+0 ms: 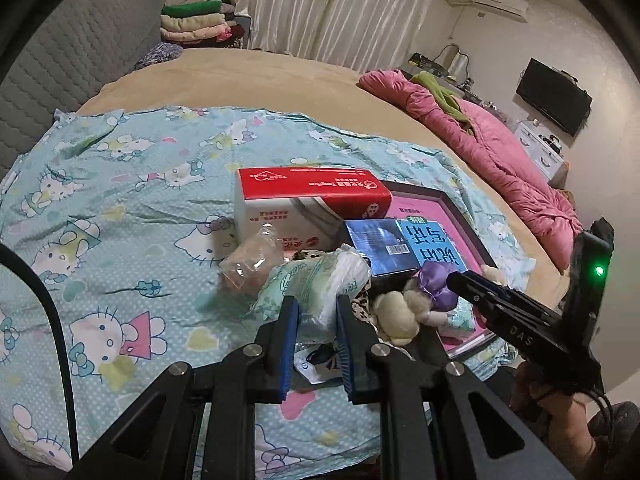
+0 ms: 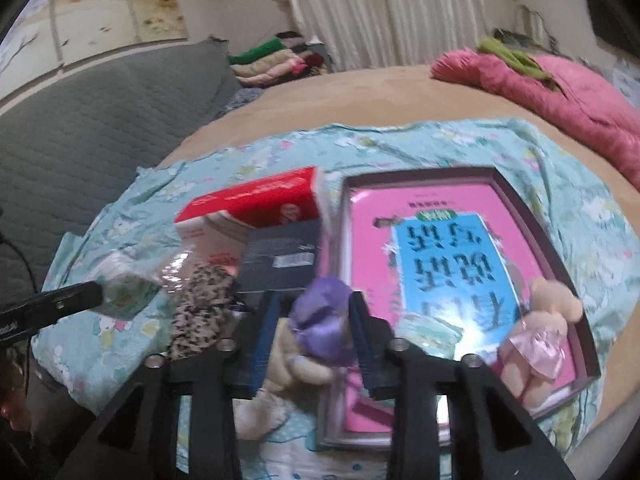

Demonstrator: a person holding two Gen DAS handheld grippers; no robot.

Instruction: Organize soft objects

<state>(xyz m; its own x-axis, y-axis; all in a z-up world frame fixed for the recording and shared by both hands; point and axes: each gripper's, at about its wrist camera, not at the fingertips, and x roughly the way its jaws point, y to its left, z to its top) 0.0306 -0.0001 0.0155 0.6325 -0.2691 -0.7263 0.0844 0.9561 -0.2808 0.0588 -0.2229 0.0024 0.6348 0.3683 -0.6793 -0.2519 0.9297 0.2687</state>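
My left gripper [image 1: 316, 308] is shut on a soft green-and-white tissue pack [image 1: 316, 284], held over the Hello Kitty sheet [image 1: 120, 220]. My right gripper [image 2: 314, 316] is shut on a cream plush doll in a purple dress [image 2: 320, 320]; the doll [image 1: 420, 300] also shows in the left wrist view. A second plush doll in a pink dress [image 2: 536, 328] lies in the dark box tray [image 2: 540, 232] on a pink and blue book [image 2: 440, 256]. A black-and-white spotted cloth [image 2: 200, 308] lies beside the tray.
A red and white carton [image 1: 304, 204] and a dark blue box [image 1: 376, 244] stand behind the pile. A clear plastic bag [image 1: 252, 260] lies left of them. A pink quilt [image 1: 500, 152] lies at right, folded clothes [image 1: 200, 20] at the back, a grey headboard [image 1: 60, 64] at left.
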